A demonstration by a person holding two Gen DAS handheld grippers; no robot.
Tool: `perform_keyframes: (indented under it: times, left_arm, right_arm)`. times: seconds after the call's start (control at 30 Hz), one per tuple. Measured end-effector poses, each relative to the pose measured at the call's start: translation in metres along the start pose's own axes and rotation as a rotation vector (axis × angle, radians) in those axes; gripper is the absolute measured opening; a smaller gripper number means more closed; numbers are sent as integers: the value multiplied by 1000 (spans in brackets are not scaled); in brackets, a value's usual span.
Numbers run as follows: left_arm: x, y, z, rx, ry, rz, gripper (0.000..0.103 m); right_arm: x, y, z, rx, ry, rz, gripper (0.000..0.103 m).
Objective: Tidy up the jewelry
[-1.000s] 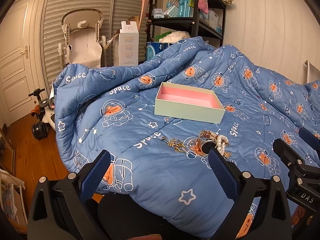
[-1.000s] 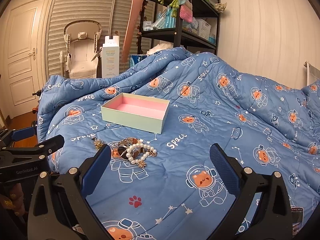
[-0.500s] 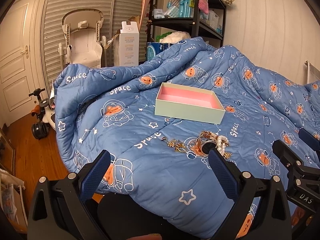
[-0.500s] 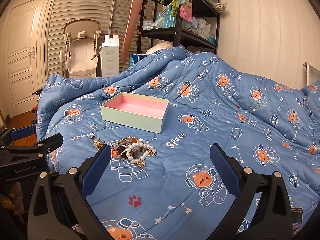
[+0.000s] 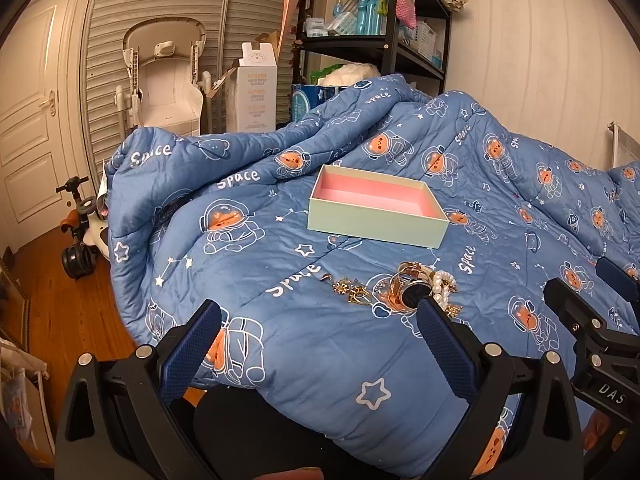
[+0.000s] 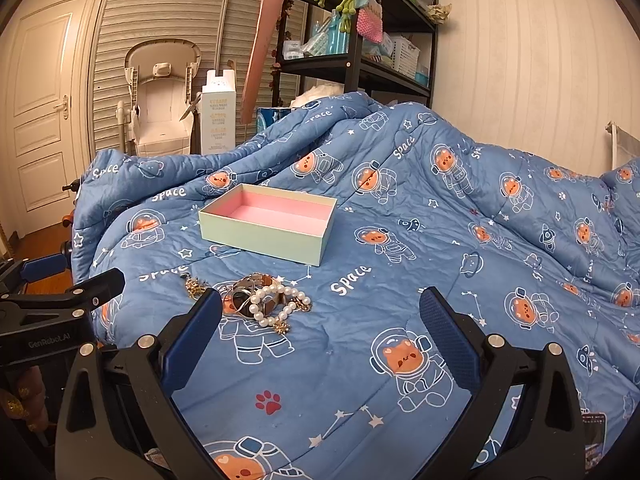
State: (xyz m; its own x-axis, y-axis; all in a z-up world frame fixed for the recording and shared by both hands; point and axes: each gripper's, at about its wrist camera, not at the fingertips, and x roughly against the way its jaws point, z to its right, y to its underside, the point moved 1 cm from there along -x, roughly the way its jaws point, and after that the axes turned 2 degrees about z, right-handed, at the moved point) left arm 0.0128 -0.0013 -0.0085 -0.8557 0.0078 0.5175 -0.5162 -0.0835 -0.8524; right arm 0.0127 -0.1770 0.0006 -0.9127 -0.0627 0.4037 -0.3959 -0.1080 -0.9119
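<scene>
A pale green box with a pink inside [image 5: 376, 210] lies open on the blue space-print quilt; it also shows in the right wrist view [image 6: 269, 222]. In front of it is a small pile of jewelry [image 5: 408, 288]: a gold watch, a pearl bracelet [image 6: 276, 304] and gold pieces [image 5: 352, 290]. My left gripper [image 5: 320, 344] is open and empty, held short of the pile, which is by its right finger. My right gripper [image 6: 320, 340] is open and empty, with the pile just beyond its left finger.
The quilt [image 6: 460, 240] is rumpled and rises behind the box. A black shelf unit [image 5: 384, 40], a white carton [image 5: 258, 88] and a baby seat [image 5: 168, 80] stand beyond the bed. A toy scooter [image 5: 80, 232] is on the wood floor at left.
</scene>
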Motion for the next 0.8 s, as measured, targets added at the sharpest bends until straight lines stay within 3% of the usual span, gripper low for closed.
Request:
perform_keyframes:
  times: [0.47, 0.8]
  left_arm:
    - [-3, 1, -3, 5, 3, -9, 96]
    - [-17, 6, -3, 11, 43, -72, 96]
  right_arm:
    - [-5, 1, 2, -16, -33, -30, 97]
    - [-29, 6, -2, -9, -130, -146, 97]
